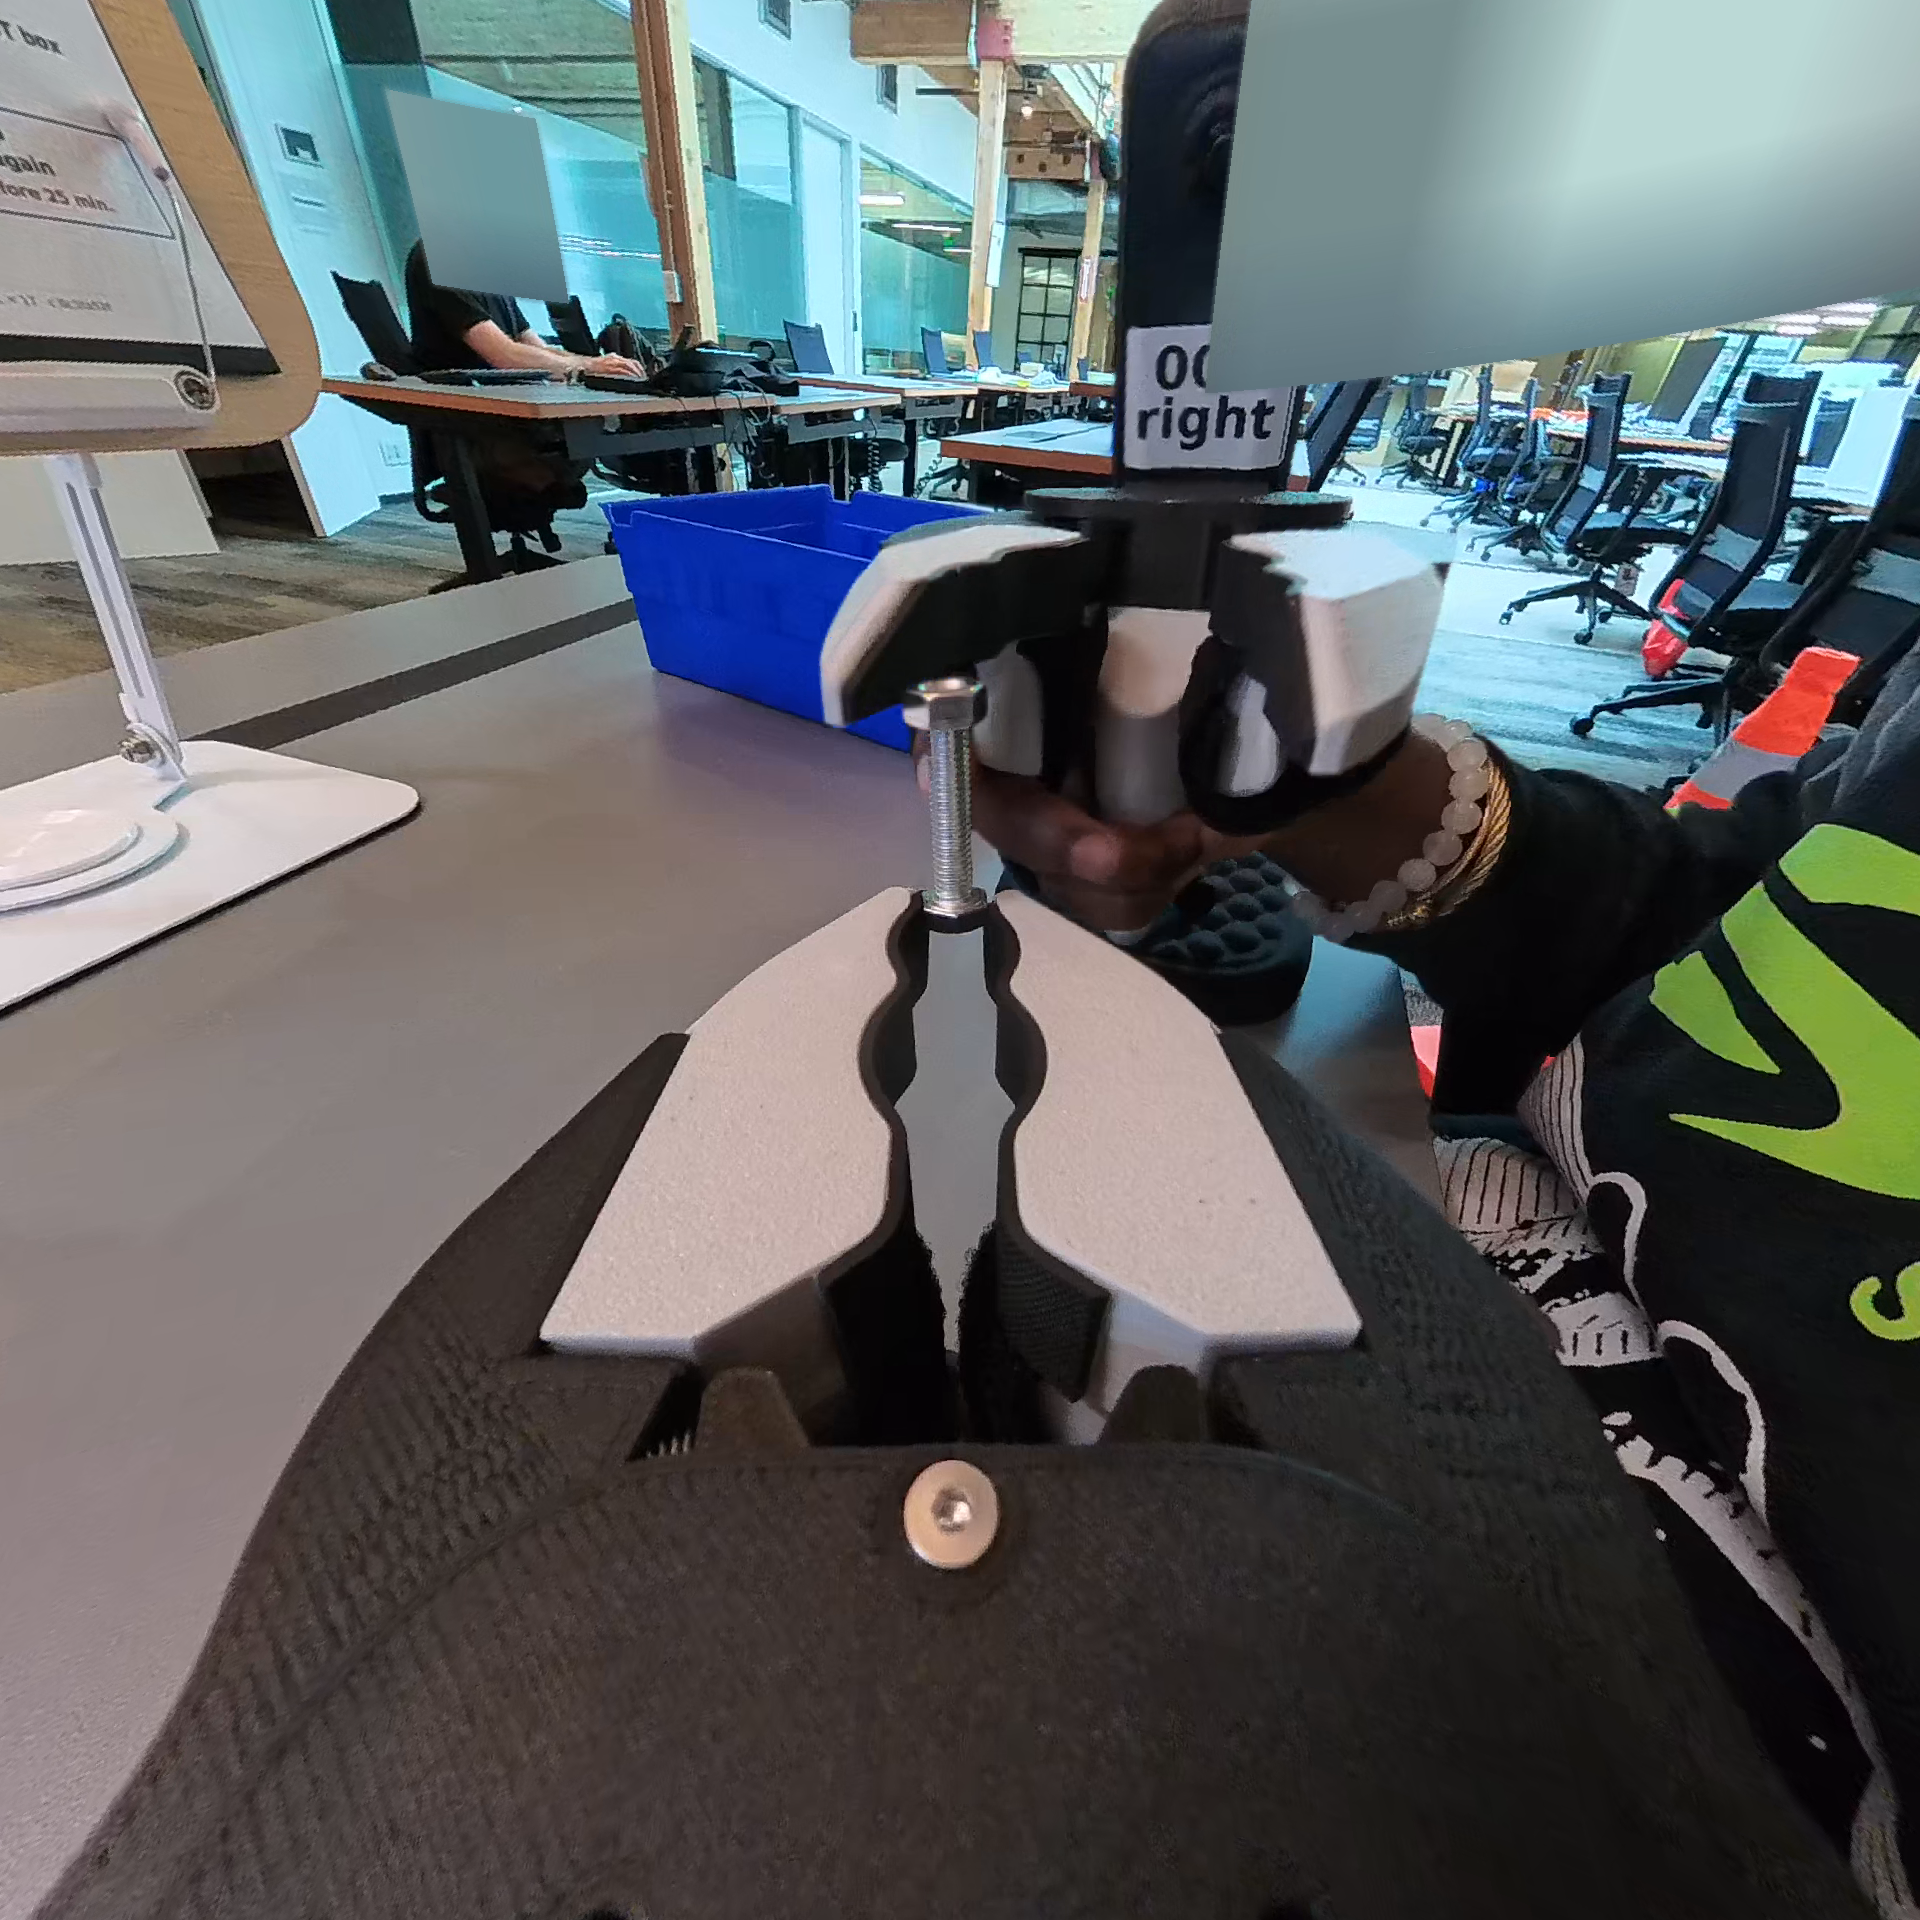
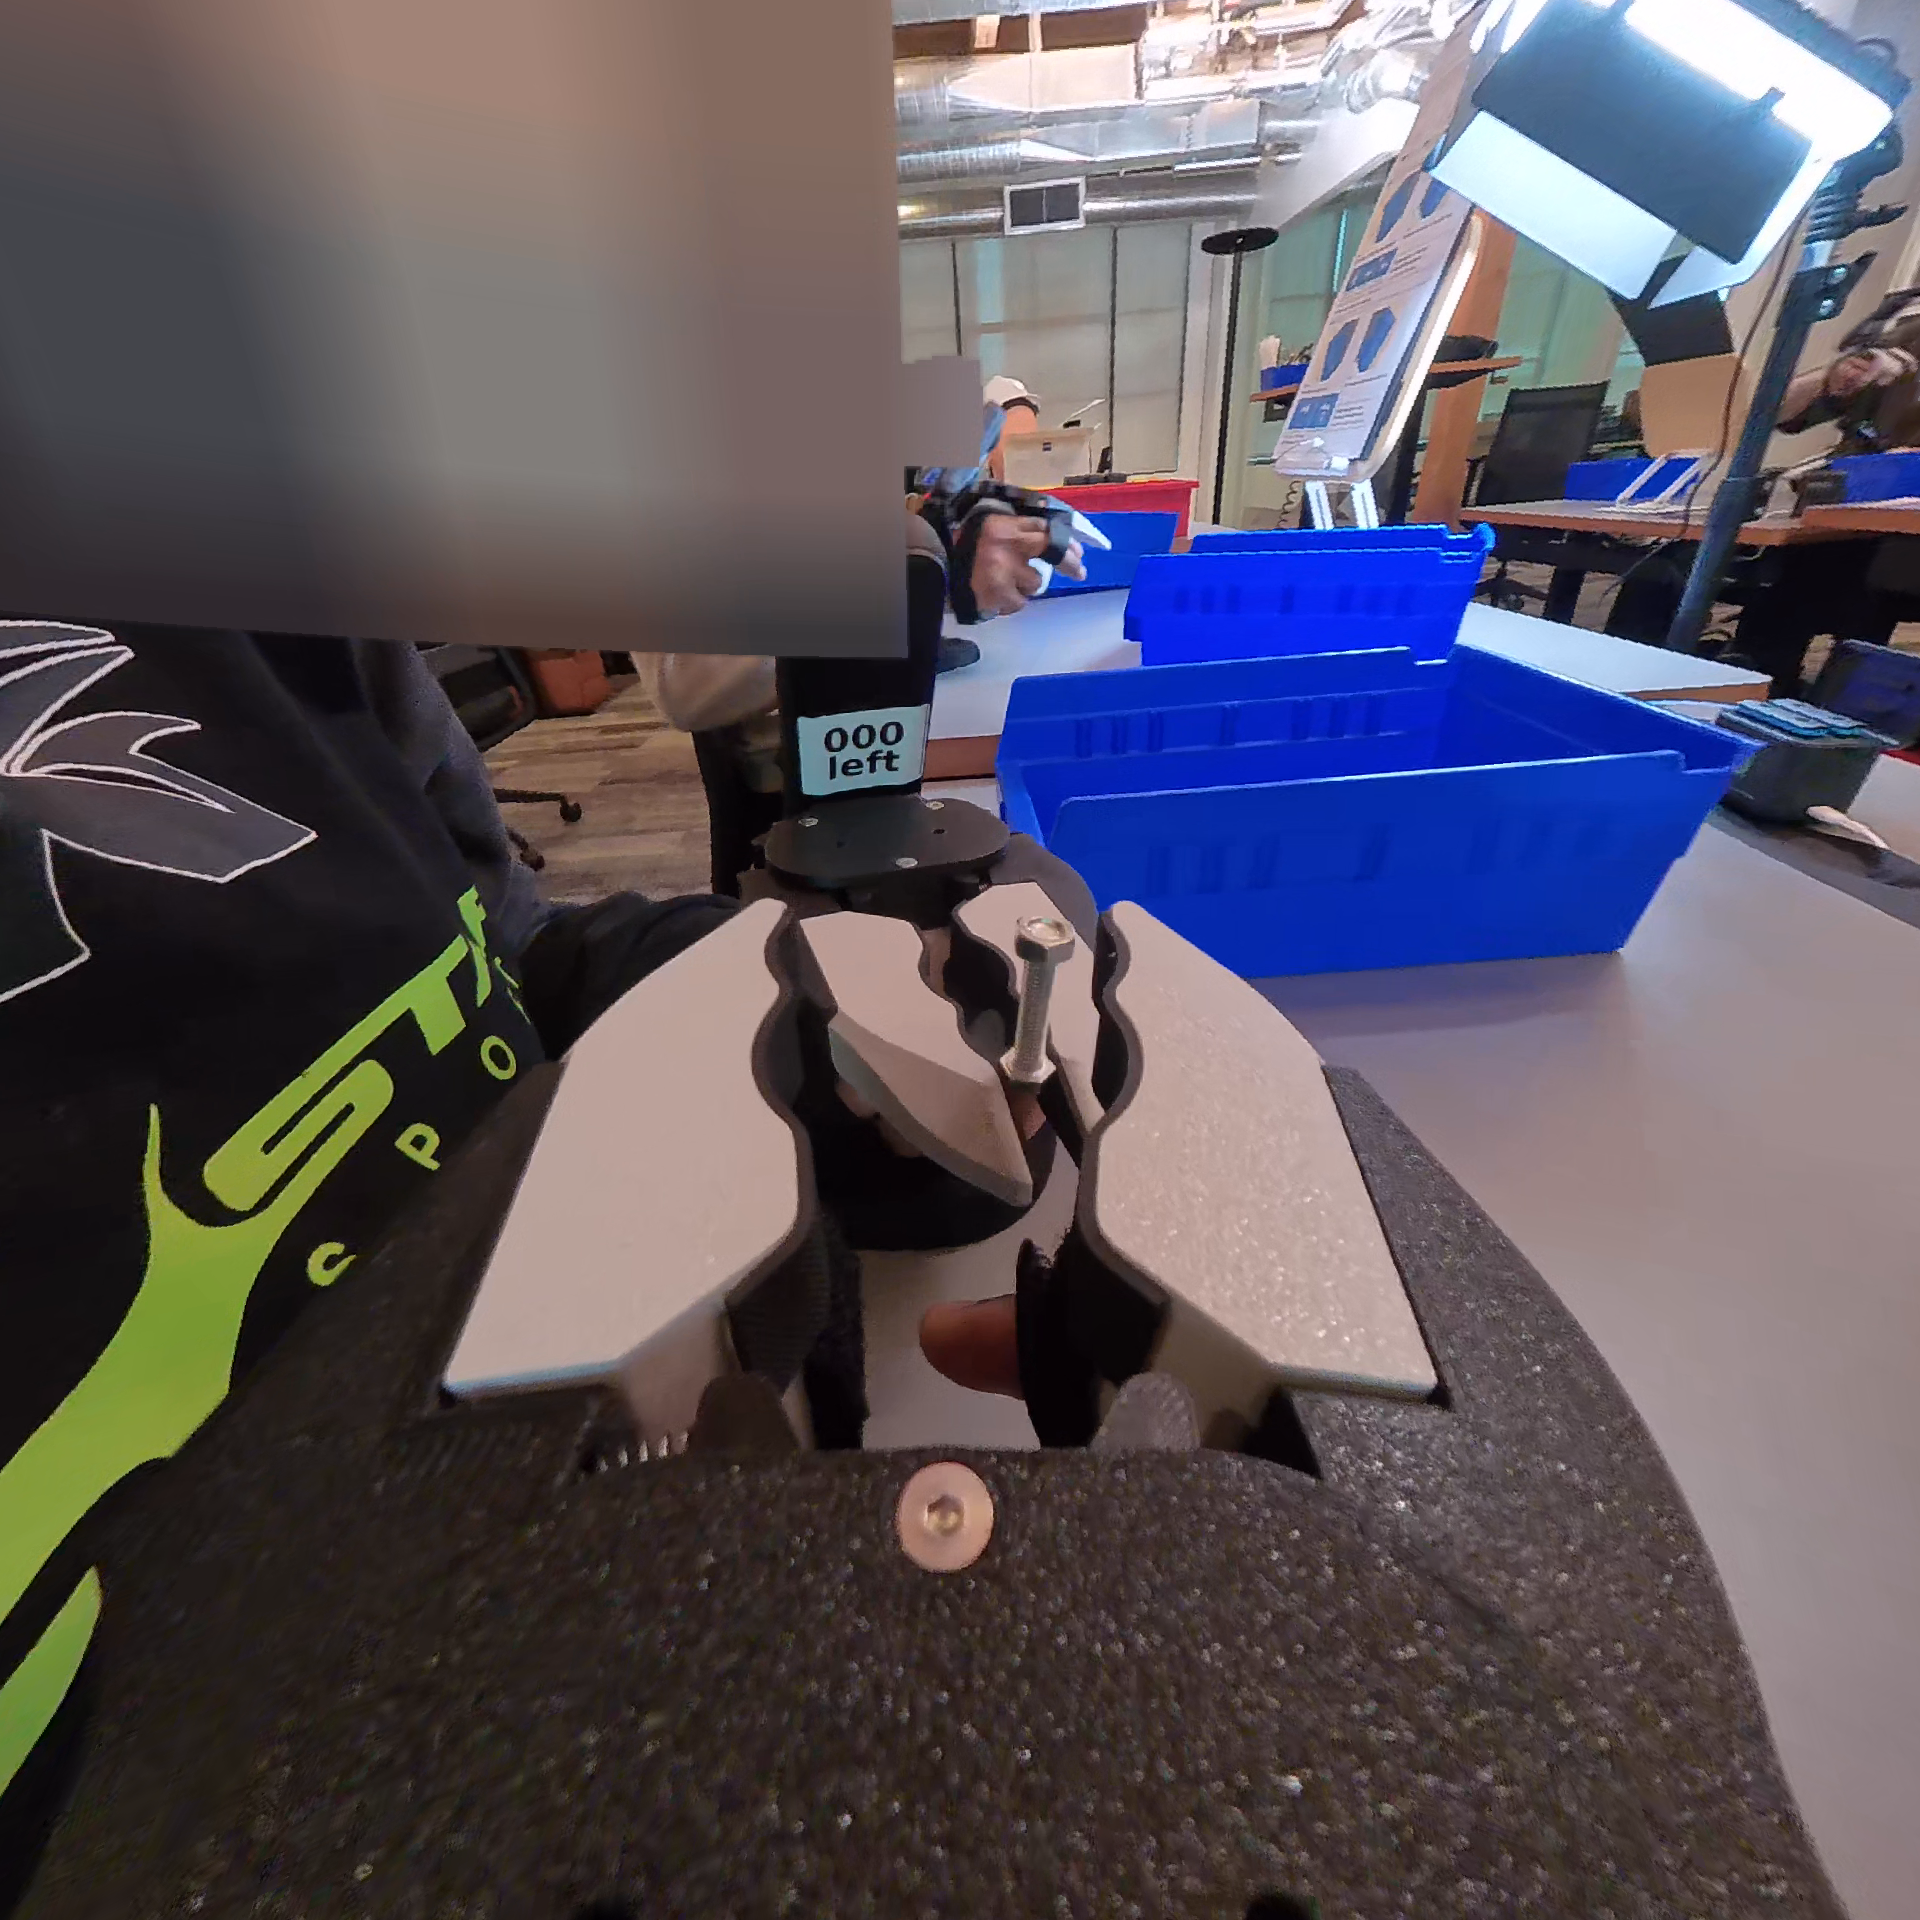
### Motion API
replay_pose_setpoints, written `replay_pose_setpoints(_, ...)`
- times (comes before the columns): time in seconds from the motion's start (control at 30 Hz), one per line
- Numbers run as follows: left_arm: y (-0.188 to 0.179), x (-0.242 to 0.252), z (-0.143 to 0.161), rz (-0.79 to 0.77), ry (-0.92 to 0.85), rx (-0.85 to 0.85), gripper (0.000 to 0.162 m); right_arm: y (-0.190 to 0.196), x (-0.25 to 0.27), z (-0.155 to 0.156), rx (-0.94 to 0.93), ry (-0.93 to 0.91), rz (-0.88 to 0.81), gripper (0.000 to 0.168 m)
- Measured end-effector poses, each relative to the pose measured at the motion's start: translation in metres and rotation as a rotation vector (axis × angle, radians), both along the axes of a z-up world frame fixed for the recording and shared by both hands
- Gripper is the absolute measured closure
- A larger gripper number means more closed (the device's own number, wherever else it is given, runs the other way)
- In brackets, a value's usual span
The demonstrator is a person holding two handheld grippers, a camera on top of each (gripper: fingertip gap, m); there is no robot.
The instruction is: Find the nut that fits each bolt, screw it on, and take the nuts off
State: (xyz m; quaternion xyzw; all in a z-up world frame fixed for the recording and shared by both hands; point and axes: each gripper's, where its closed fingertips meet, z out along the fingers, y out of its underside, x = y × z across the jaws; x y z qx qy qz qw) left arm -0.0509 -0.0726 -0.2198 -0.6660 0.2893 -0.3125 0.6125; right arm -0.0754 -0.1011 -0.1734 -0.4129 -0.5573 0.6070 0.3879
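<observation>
My left claw (image 1: 954, 914) is clenched at its very tips on the lower end of a silver threaded steel bolt (image 1: 950, 805), pinching it at a small nut (image 1: 954, 902) sitting at the bottom of the thread, so the bolt stands upright above the grey tabletop (image 1: 436, 1039) with its hex head on top. From the right wrist view I see the same bolt (image 2: 1034, 1003) leaning slightly, head uppermost, rising out of the left claw's grey-padded fingers (image 2: 914, 1049).

My right claw (image 2: 935, 997) is released: its two grey-faced fingers stand well apart, with the bolt and the tips of the left claw between them, and neither pad touches the bolt. In the left wrist view the right claw (image 1: 1132, 623) hangs above and just behind the bolt, one black-edged finger tip right beside the bolt head; I cannot tell whether they touch.

A blue plastic parts bin with dividers (image 1: 748, 582) sits on the table behind the claws, apart from them. In the right wrist view that bin (image 2: 1351, 831) lies to the right of the bolt, with a second blue bin (image 2: 1299, 592) farther back. A white stand with a flat base (image 1: 208, 810) rests on the table at the left.
</observation>
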Motion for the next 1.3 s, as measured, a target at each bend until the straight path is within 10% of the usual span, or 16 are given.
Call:
replay_pose_setpoints(0.37,0.001,-0.001,0.000,0.008,-0.007,-0.004,0.152,0.002,0.021,0.001,-0.001,0.000,0.003,0.137)
replay_pose_setpoints(0.83,0.000,-0.001,0.000,0.005,-0.005,-0.002,0.152,-0.001,0.002,0.000,0.016,-0.001,-0.005,0.117)
replay_pose_setpoints(1.03,0.001,-0.001,0.000,0.008,-0.006,-0.006,0.152,0.004,0.021,0.003,-0.006,0.029,-0.013,0.138)
replay_pose_setpoints(1.3,0.000,0.000,0.000,0.000,0.002,-0.004,0.152,0.004,0.000,-0.003,0.006,0.004,-0.021,0.117)
